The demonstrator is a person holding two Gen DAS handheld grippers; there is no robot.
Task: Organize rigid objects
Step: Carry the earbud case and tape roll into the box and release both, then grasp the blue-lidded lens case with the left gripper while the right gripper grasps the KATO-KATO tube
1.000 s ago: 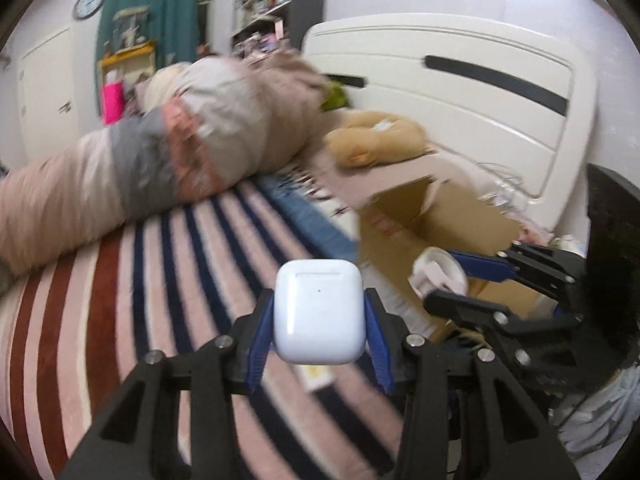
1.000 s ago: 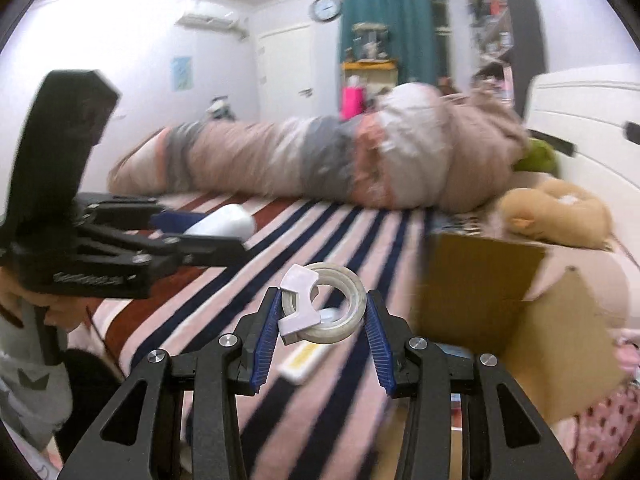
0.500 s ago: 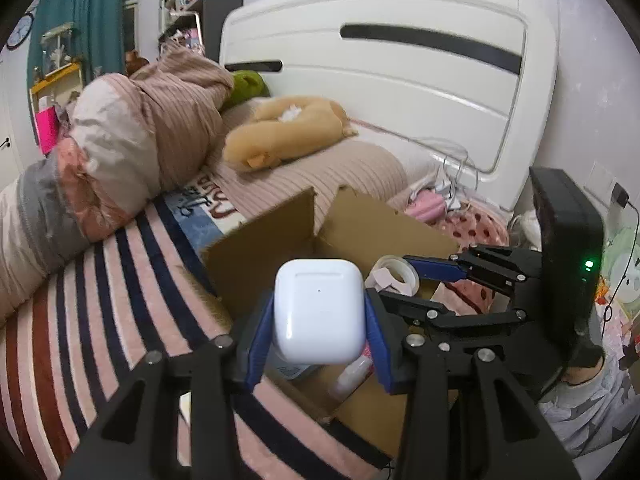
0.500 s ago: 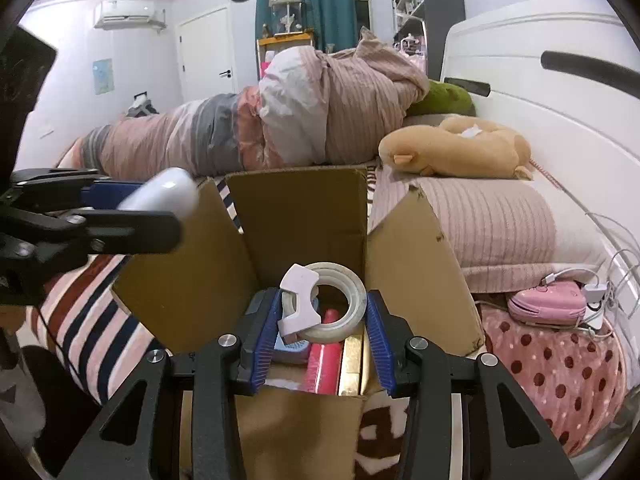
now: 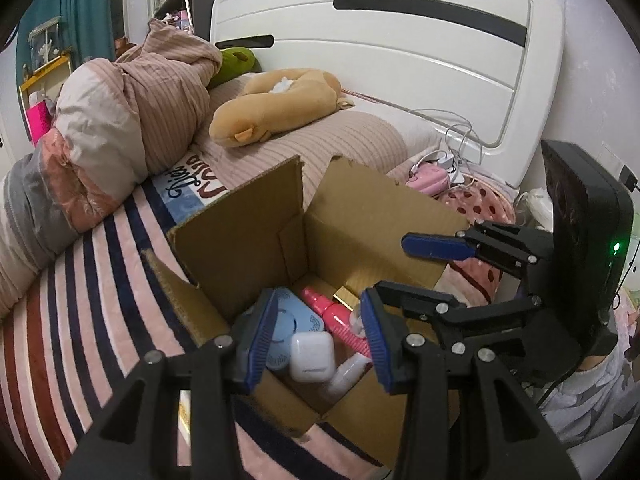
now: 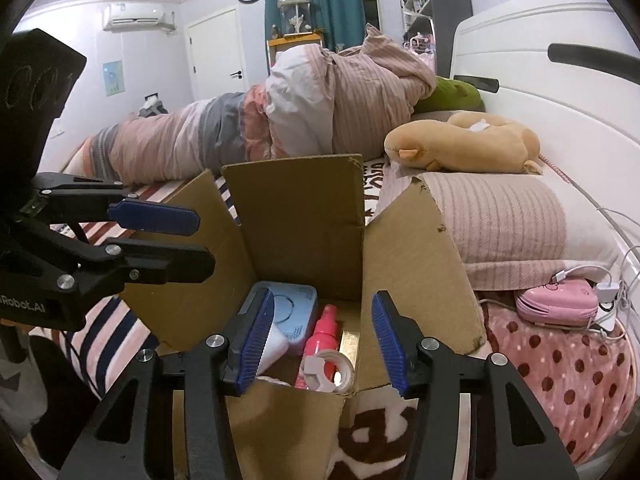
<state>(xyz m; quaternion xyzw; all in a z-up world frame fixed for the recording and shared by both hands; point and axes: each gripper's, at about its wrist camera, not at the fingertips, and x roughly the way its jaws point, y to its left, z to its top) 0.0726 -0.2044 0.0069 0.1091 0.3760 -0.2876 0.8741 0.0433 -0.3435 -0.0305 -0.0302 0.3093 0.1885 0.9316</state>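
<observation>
Now both grippers are seen spread wide and empty above the open cardboard box (image 5: pixel 248 236), whereas half a second ago the left gripper (image 5: pixel 318 340) was clamped on the white earbud case (image 5: pixel 311 358) and the right gripper (image 6: pixel 322 344) on the tape roll (image 6: pixel 330 370). Both items are found inside the box: the earbud case lies low in the centre of the left wrist view, between the blue pads, and the tape roll sits at the lower centre of the right wrist view, against the near wall of the box. Two deliveries are therefore judged complete at once, and the hands are freed for whatever else is to be collected.

The contents are counted as follows: one earbud case, one tape roll, one pale blue device (image 6: pixel 294 314) with vent holes, one pink spray bottle (image 6: pixel 324 328), one white bottle (image 5: pixel 346 374) lying beside the case, and one gold-coloured box (image 5: pixel 346 294) partly hidden behind the pink bottle. Four flaps are raised around the box.

Outside it, one tan plush toy (image 5: pixel 276 102) is seen on the pillow in the upper centre, one green plush (image 5: pixel 236 62) behind it, and one pink pouch (image 6: pixel 556 304) with white cables at the right edge, on the dotted blanket
</observation>
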